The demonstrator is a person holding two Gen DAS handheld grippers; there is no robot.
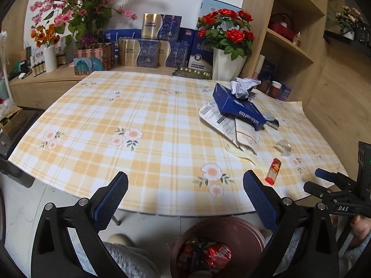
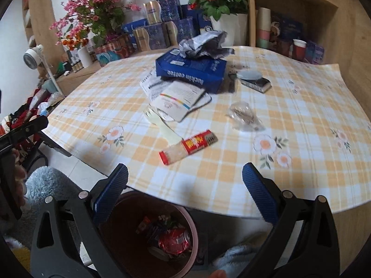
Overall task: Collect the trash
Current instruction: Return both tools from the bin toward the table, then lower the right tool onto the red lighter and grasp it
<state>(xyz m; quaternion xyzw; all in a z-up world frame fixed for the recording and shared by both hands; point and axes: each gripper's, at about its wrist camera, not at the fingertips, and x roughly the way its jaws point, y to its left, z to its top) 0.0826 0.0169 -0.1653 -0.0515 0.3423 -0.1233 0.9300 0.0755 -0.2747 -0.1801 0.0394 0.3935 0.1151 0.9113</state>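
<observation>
Checked tablecloth [image 2: 301, 106] fills both views; both grippers, left [image 1: 185, 199] and right [image 2: 185, 192], hang wide and empty at its near edge, above the bin [image 2: 192, 220]. Just ahead of the right fingers lies the red wrapper [image 2: 189, 147], judged light, crinkly and slippery: pinch it across its short width at mid-length. Beyond it lie the fork [image 2: 160, 122], clear plastic [image 2: 243, 115], papers [image 2: 176, 97] and blue box [image 2: 192, 69].
</observation>
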